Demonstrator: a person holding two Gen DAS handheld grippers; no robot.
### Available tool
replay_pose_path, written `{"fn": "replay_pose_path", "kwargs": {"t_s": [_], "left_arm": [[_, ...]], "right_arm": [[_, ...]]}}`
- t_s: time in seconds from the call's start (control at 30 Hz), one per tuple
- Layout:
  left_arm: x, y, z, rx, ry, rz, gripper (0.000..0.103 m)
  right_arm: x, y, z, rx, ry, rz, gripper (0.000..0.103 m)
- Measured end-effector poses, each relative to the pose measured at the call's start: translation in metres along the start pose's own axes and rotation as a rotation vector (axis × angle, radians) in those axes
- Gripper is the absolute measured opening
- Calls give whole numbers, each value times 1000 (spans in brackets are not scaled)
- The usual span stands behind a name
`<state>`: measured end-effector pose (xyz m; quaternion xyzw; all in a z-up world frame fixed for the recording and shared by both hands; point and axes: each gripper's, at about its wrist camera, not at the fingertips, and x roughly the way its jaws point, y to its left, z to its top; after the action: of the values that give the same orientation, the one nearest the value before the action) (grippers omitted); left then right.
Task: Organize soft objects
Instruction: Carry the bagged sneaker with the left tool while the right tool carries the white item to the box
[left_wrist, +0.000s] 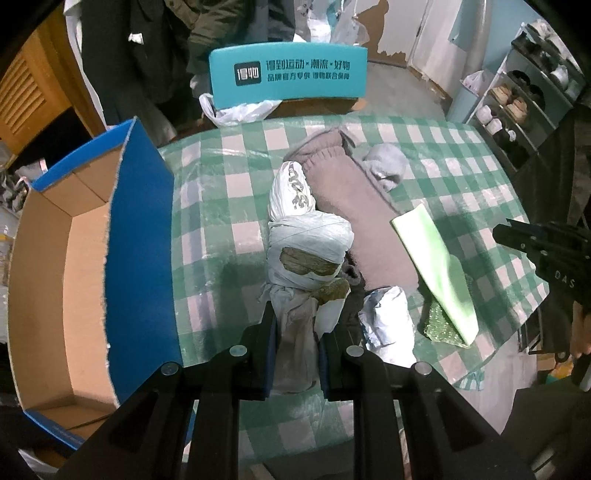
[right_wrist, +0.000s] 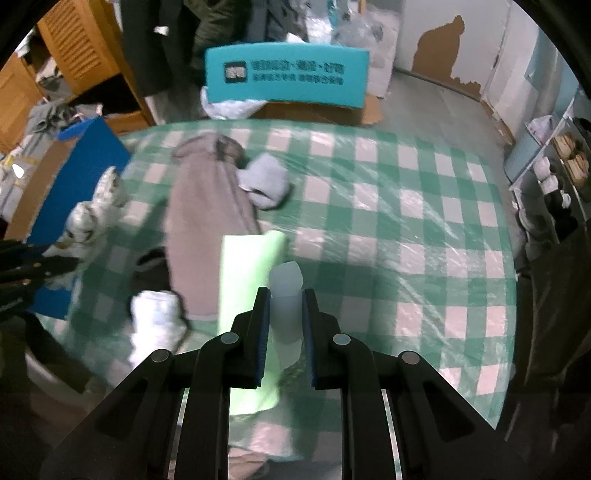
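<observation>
My left gripper (left_wrist: 297, 332) is shut on a long bundle wrapped in white plastic (left_wrist: 306, 240), held over the checked table (left_wrist: 229, 229) beside the open blue cardboard box (left_wrist: 140, 236). My right gripper (right_wrist: 284, 314) is shut on a pale green foam sheet (right_wrist: 247, 280) with a white piece (right_wrist: 286, 291) between the pads. The green sheet (left_wrist: 439, 273) and right gripper (left_wrist: 517, 240) also show in the left wrist view. A brown-grey garment (left_wrist: 351, 206) (right_wrist: 207, 221), a grey sock bundle (left_wrist: 386, 164) (right_wrist: 267, 181) and a white wrapped bundle (left_wrist: 389, 321) (right_wrist: 157, 321) lie on the table.
A teal sign board (left_wrist: 288, 77) (right_wrist: 288, 74) stands behind the table over a white plastic bag (left_wrist: 236, 110). A shoe rack (left_wrist: 517, 99) is at the right. A green scrubby pad (left_wrist: 439, 321) lies under the sheet. Dark coats hang at the back left.
</observation>
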<state>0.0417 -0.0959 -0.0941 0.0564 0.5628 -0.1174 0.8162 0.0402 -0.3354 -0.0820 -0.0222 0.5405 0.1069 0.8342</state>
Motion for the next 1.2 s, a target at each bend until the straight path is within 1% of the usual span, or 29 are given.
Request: {"fn": "replay_pose_path", "kwargs": {"t_s": [0.47,0.97,1.2], "left_arm": [[-40,20,-10,-14,-77,21,19],[-74,51,-20,-56,-147,42,18],[-85,72,-26,-86,-177,50,18]], "right_arm": [[-30,60,18,-54,-57,53,14],[-30,138,43,-149,-78,107,14],[-32,170,54,-191,-85,135,14]]}}
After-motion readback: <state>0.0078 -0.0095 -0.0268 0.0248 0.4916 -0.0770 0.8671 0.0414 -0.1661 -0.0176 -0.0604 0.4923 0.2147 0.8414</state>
